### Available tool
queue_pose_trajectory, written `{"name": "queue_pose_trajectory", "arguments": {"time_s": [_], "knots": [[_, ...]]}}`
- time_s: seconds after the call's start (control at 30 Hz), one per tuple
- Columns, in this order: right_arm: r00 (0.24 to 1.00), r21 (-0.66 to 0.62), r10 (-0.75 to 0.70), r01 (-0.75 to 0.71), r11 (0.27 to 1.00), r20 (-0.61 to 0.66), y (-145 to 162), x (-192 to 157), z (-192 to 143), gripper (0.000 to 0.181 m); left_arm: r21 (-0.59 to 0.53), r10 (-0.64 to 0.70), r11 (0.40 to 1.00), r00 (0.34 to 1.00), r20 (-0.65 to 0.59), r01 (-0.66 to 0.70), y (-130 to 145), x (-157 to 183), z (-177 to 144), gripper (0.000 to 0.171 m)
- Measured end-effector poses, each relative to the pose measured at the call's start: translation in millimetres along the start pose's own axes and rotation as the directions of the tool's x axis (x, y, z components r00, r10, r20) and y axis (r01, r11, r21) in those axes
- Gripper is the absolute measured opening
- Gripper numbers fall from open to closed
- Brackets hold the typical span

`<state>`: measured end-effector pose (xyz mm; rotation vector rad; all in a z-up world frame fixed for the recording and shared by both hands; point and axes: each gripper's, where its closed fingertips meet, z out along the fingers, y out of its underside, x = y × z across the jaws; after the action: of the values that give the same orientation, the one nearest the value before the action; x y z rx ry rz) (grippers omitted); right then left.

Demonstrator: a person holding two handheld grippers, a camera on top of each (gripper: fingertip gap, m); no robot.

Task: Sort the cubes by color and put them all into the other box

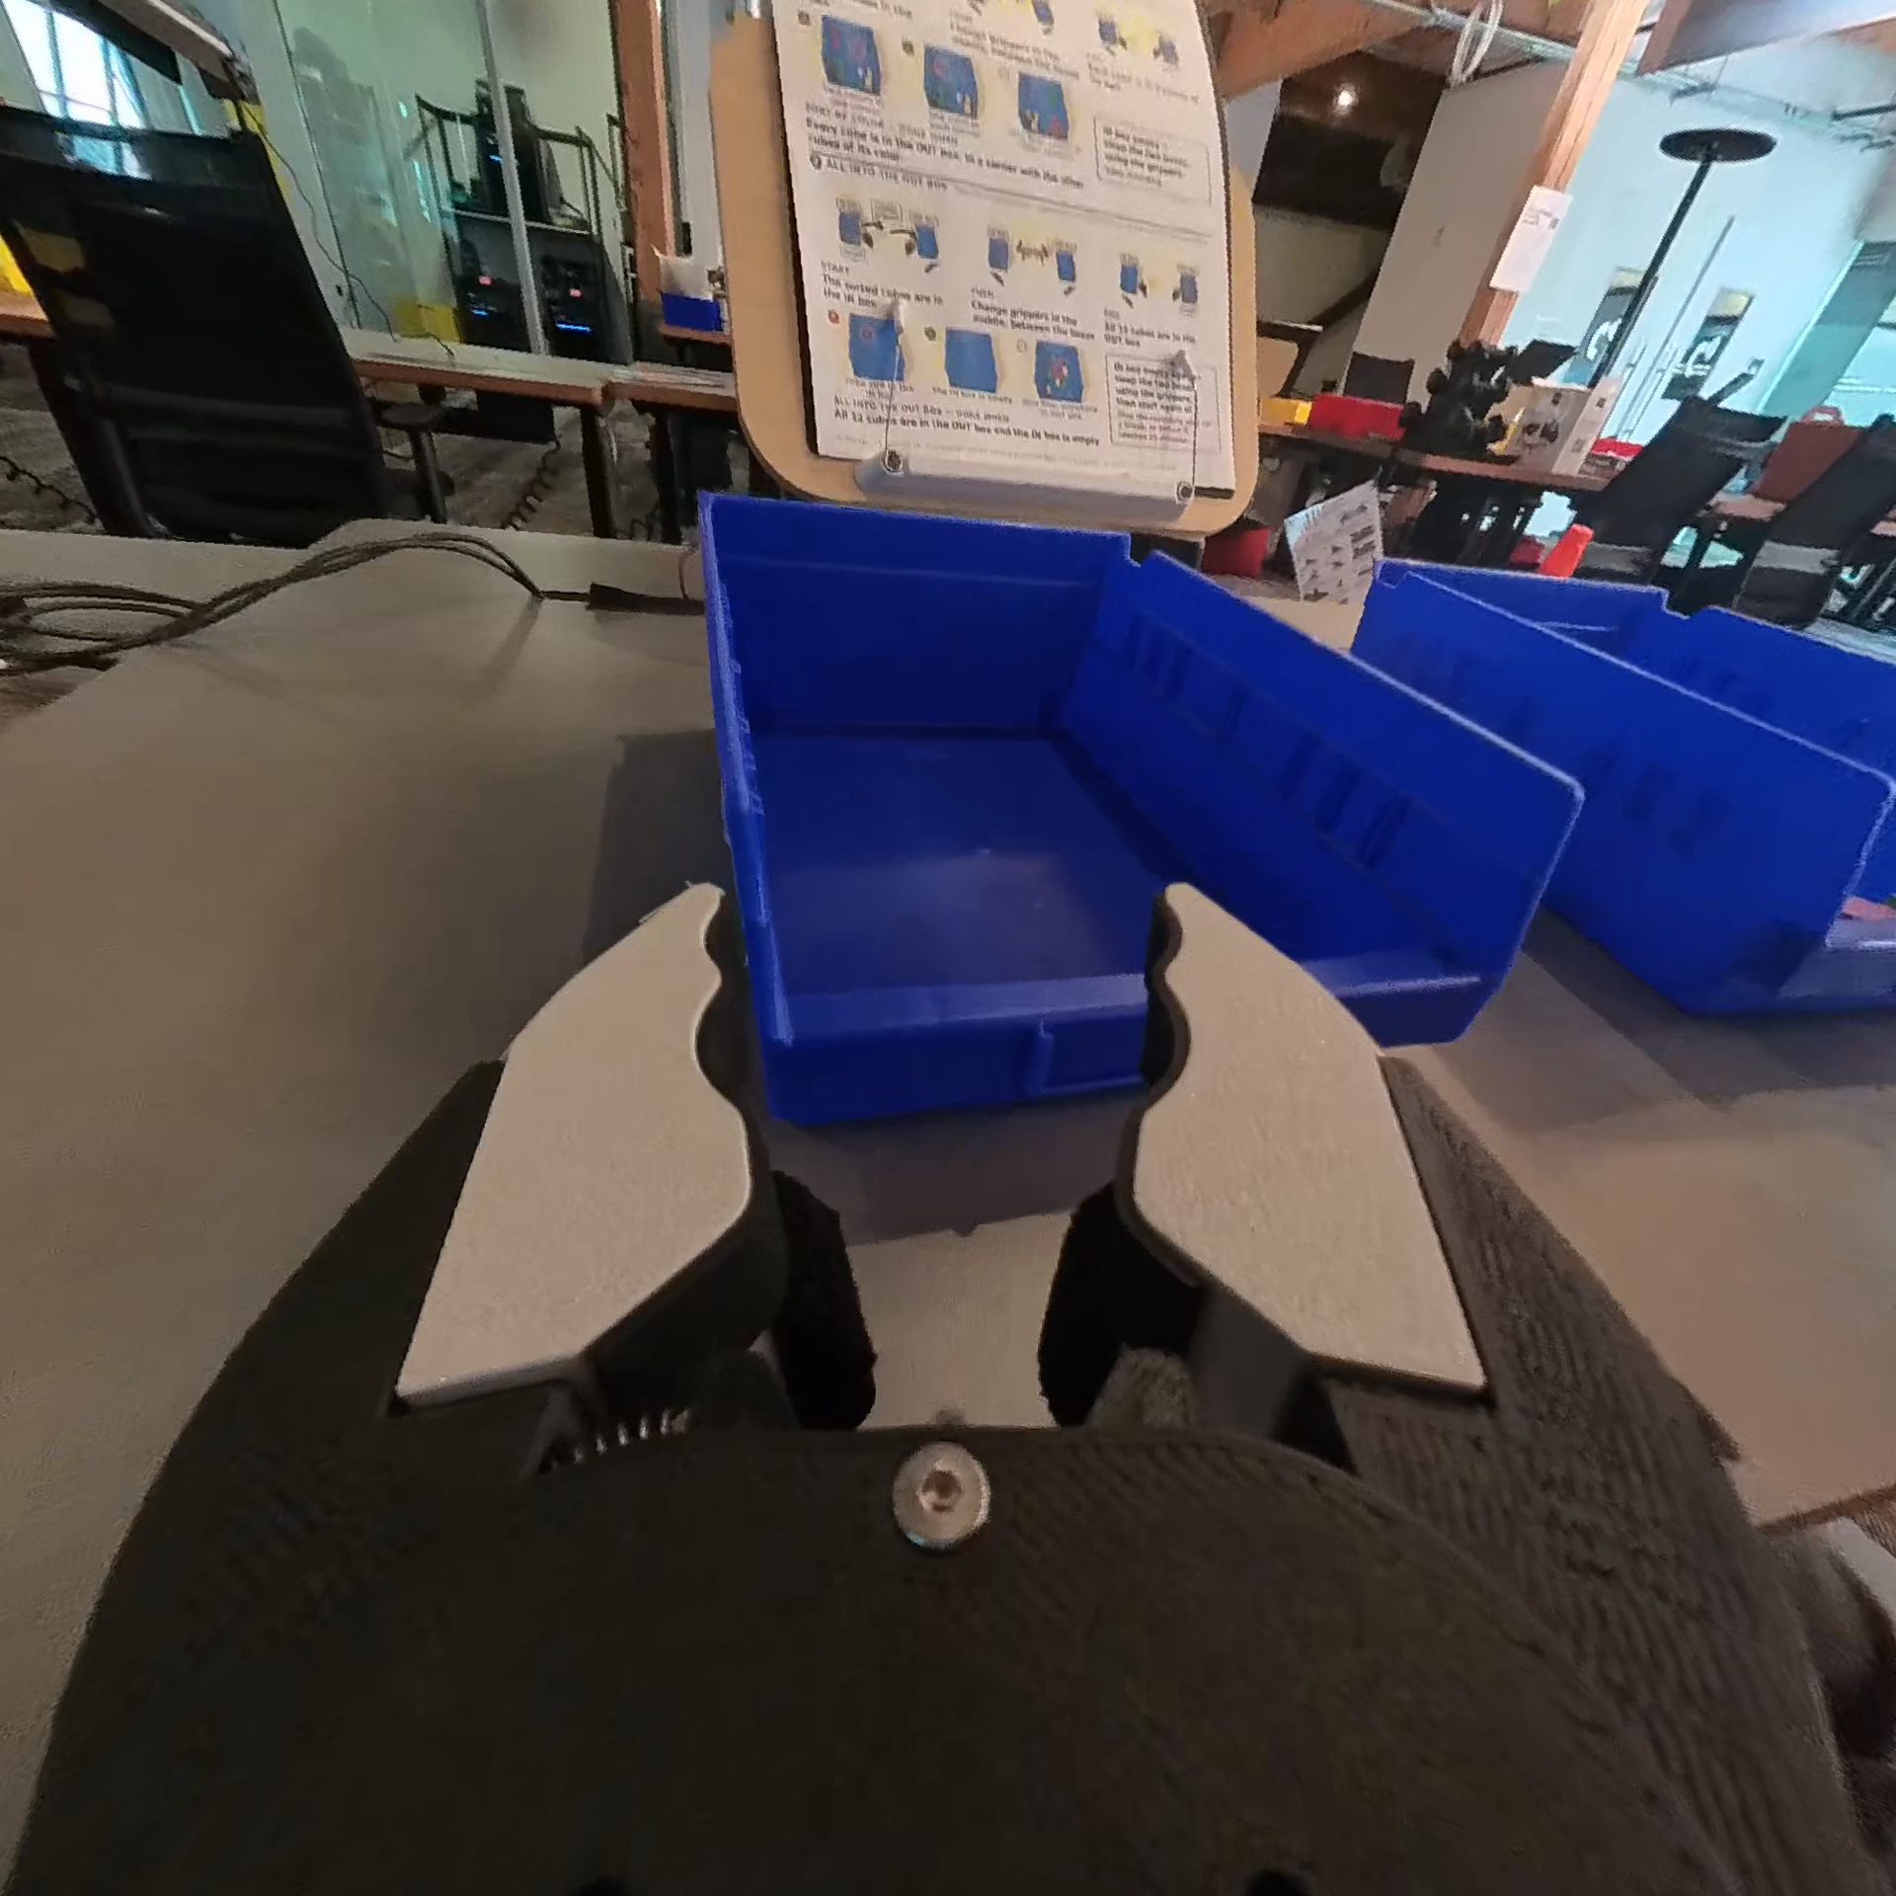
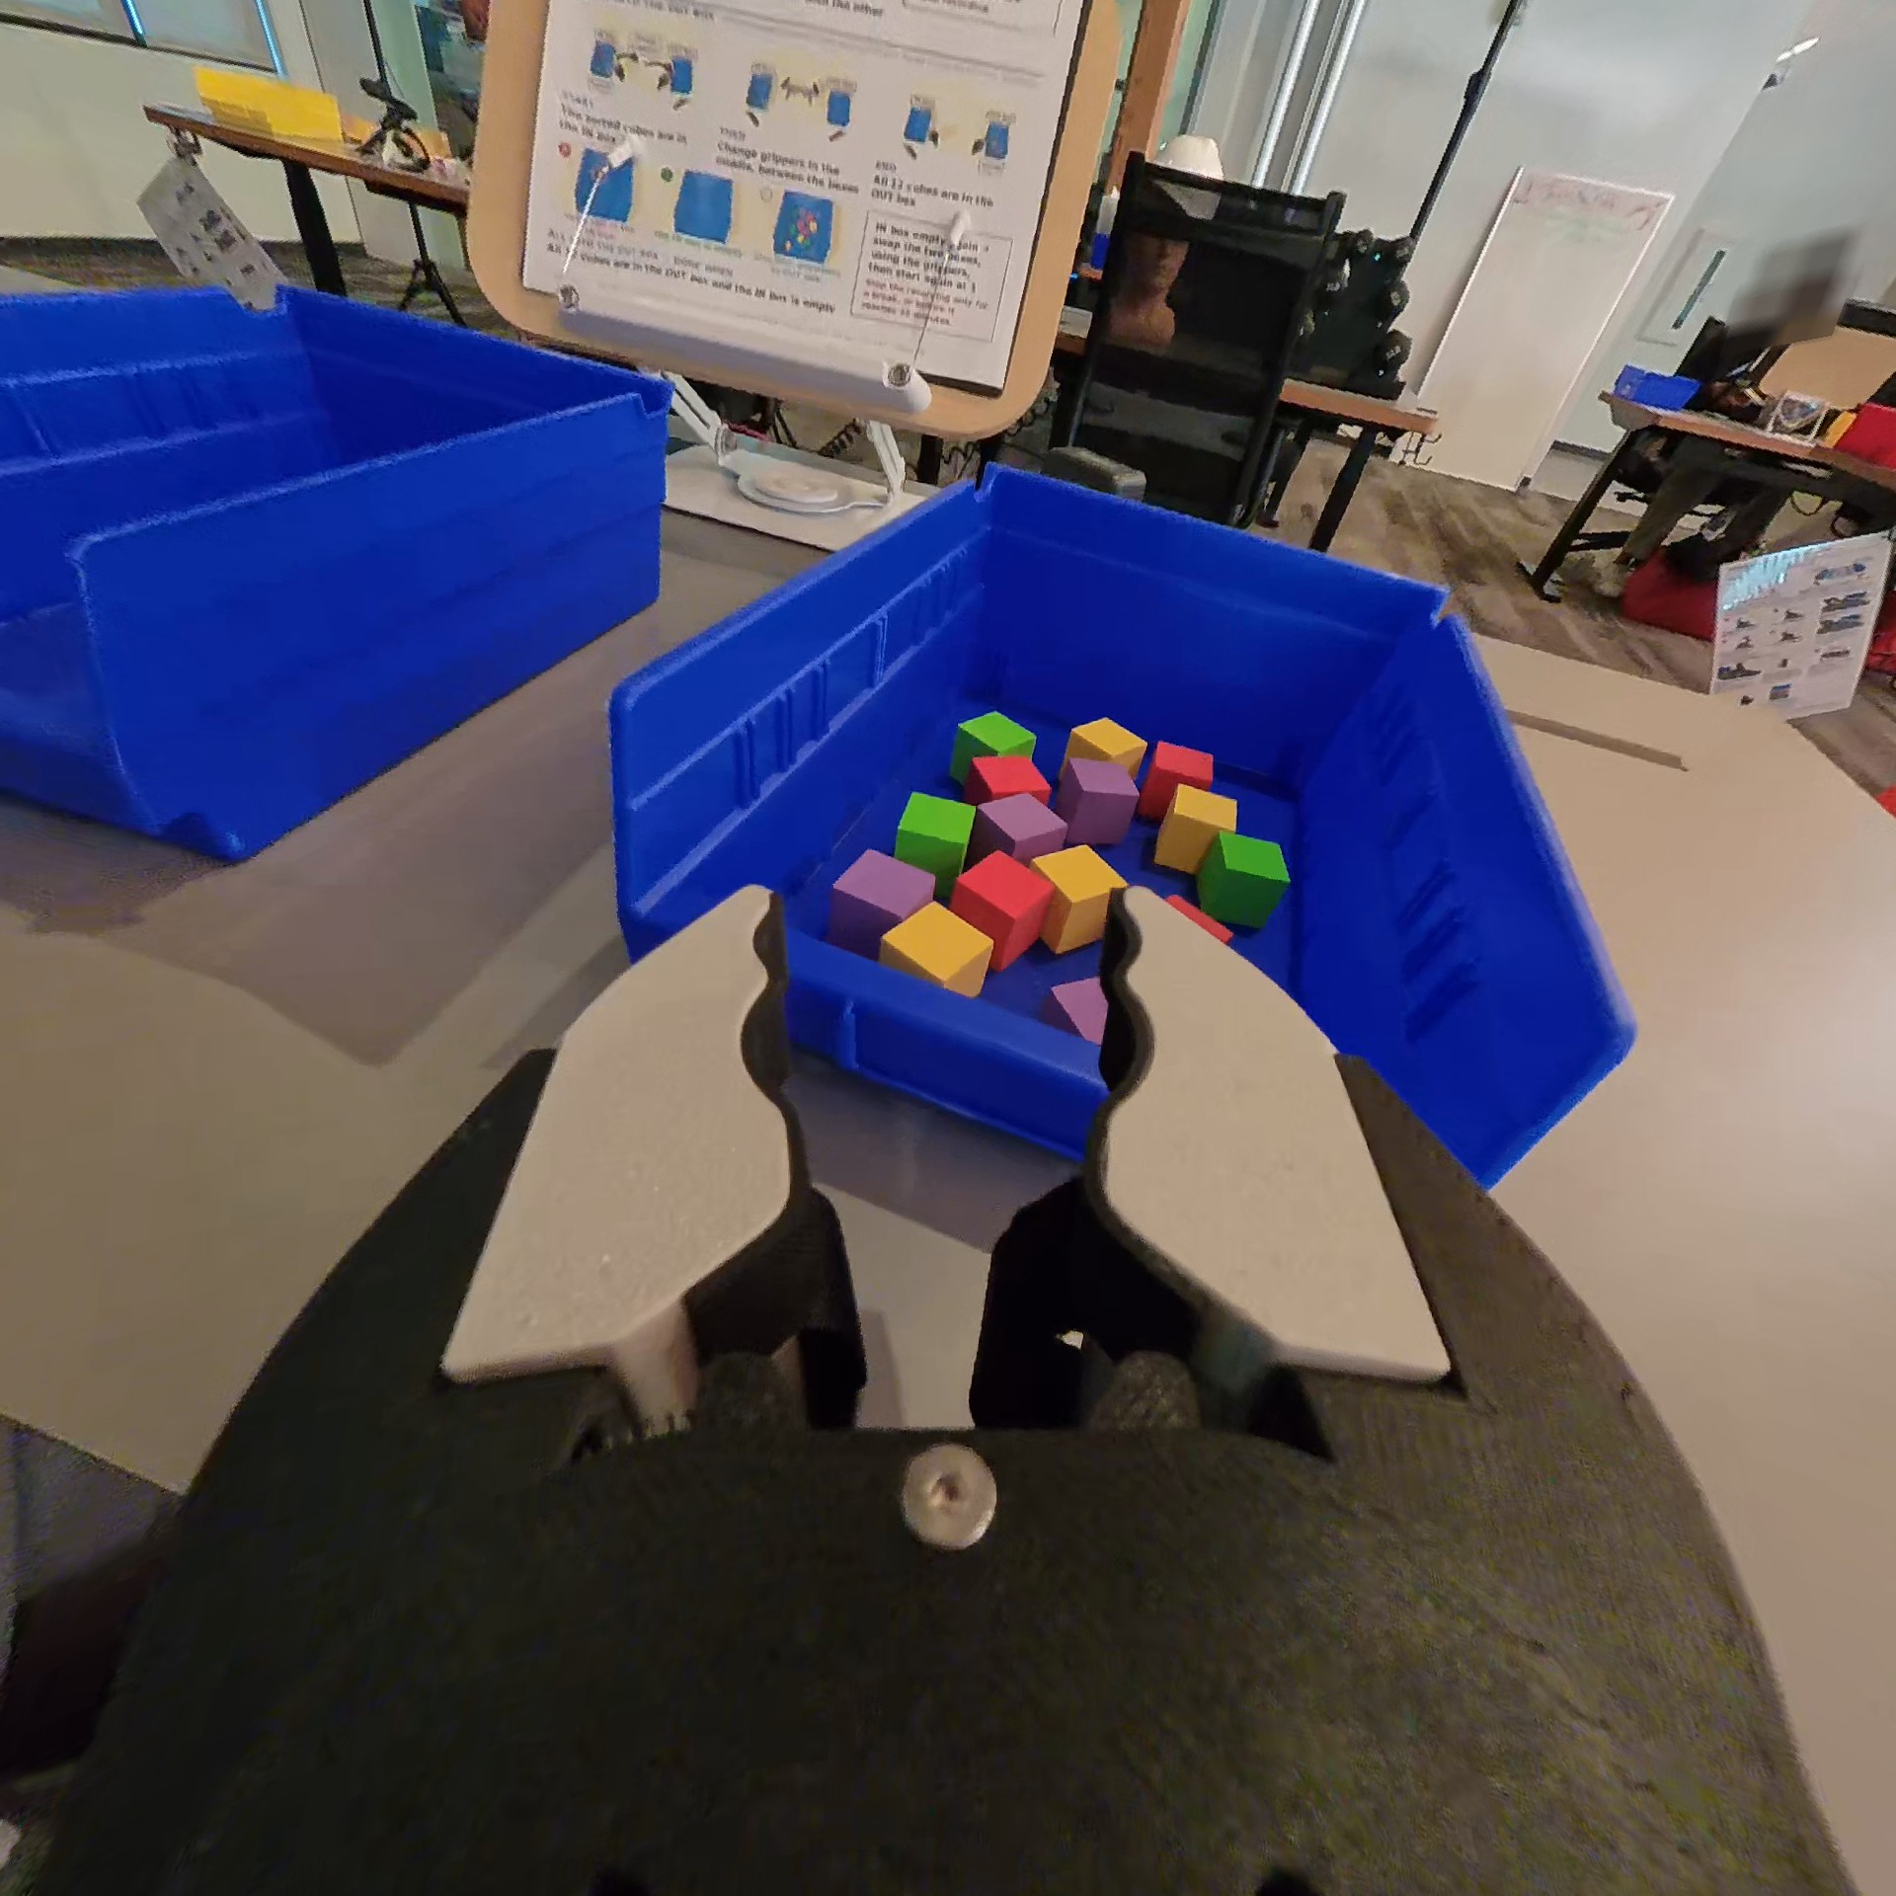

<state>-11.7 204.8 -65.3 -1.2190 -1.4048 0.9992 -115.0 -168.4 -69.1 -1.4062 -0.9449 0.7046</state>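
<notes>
Coloured cubes [image 2: 1057,852], green, red, purple and yellow, are being held loose in the right blue bin [image 2: 1457,923], which is sitting on the grey tabletop [image 2: 308,1026]. The right gripper [image 2: 949,908] is being held just before this bin's near wall, fingers [image 2: 667,1108] parted and gripping nothing. The left gripper [image 1: 939,903] is likewise being held wide apart and unladen before the left blue bin [image 1: 923,616]. An instruction board [image 1: 1011,257] is being displayed behind.
</notes>
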Motion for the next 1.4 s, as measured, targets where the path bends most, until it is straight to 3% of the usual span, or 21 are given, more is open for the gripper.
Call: {"name": "queue_pose_trajectory", "arguments": {"time_s": [0.4, 0.6, 0.83, 0.97, 1.13, 1.27, 1.4], "knots": [[1.000, 0.046, 0.025, -0.024, 0.999, -0.019, -16.0, 12.6, -6.9, 0.060, 0.089, 0.073, 0.994, 0.987, -0.143, -0.061, -52.2, 35.7, 14.5, 0.072], [0.999, 0.023, 0.014, -0.013, 1.000, -0.033, -2.1, 21.6, -8.1, 0.061, 0.051, 0.050, 0.998, 0.996, -0.068, -0.046, -60.4, 33.4, 23.1, 0.077], [0.999, 0.014, -0.016, 0.017, 1.000, -0.048, 2.4, 17.8, -4.3, 0.062, 0.024, 0.025, 0.999, 0.998, -0.057, -0.024, -40.5, 17.5, 24.8, 0.082], [1.000, -0.015, -0.023, 0.023, 1.000, 0.004, 3.8, -18.7, 2.6, 0.071, -0.020, 0.083, 0.996, 0.993, 0.080, -0.082, -32.6, -13.4, 26.5, 0.087], [1.000, -0.030, -0.013, 0.013, 0.999, -0.002, 4.4, -55.4, 8.9, 0.072, -0.043, 0.118, 0.992, 0.988, 0.098, -0.114, -25.2, -29.5, 29.1, 0.086], [0.999, -0.061, -0.019, 0.017, 0.998, -0.037, 4.3, -56.0, 21.5, 0.068, -0.094, 0.188, 0.980, 0.976, 0.107, -0.178, -13.8, -33.6, 42.2, 0.087], [0.998, -0.098, 0.008, -0.014, 0.995, -0.059, 3.1, -52.8, 36.4, 0.062, -0.121, 0.145, 0.984, 0.980, 0.134, -0.129, -6.8, -39.3, 48.3, 0.081]]}}
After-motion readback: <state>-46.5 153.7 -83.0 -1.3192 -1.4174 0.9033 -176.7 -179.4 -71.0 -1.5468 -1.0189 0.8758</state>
